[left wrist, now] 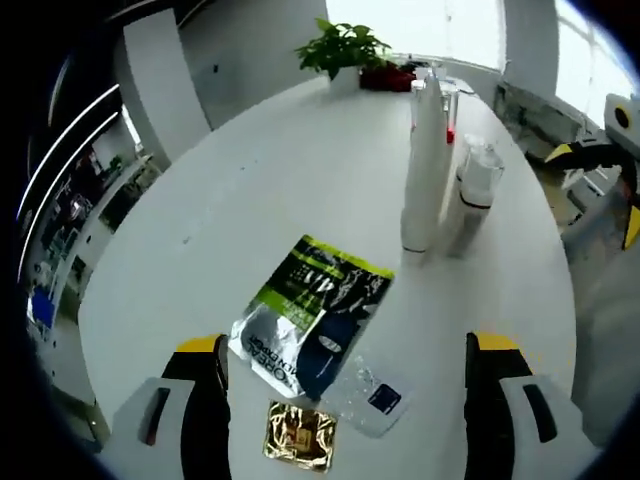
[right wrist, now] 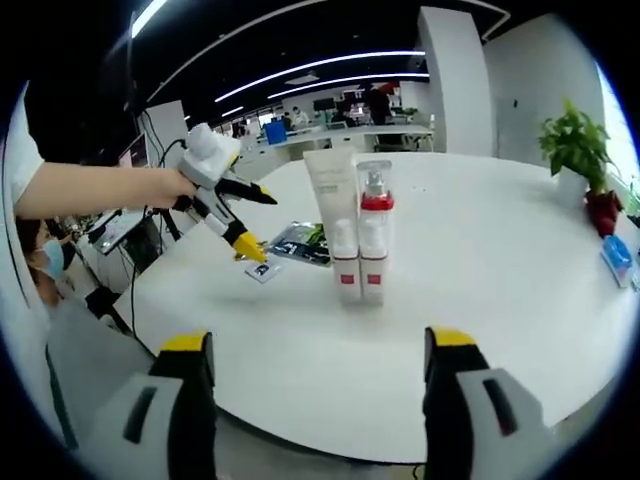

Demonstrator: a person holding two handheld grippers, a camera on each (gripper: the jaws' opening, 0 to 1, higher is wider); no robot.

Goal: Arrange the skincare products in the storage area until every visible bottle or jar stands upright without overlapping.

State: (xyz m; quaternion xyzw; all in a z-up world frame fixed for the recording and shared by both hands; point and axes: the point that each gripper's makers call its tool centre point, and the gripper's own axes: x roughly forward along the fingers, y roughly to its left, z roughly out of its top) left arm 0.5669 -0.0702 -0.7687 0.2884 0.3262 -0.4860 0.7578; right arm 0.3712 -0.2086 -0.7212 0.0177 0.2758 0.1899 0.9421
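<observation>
White table [left wrist: 300,160] — both grippers (left [left wrist: 345,385], right [right wrist: 318,385]) spread, empty — sachets [left wrist: 315,310] near upright bottles [right wrist: 360,235].

Print on the green-black pouch [left wrist: 318,315] too blurred to read

Glossy foil pouch [left wrist: 318,312] and gold sachet [left wrist: 298,436] lie on smooth matt table [left wrist: 290,170].
</observation>
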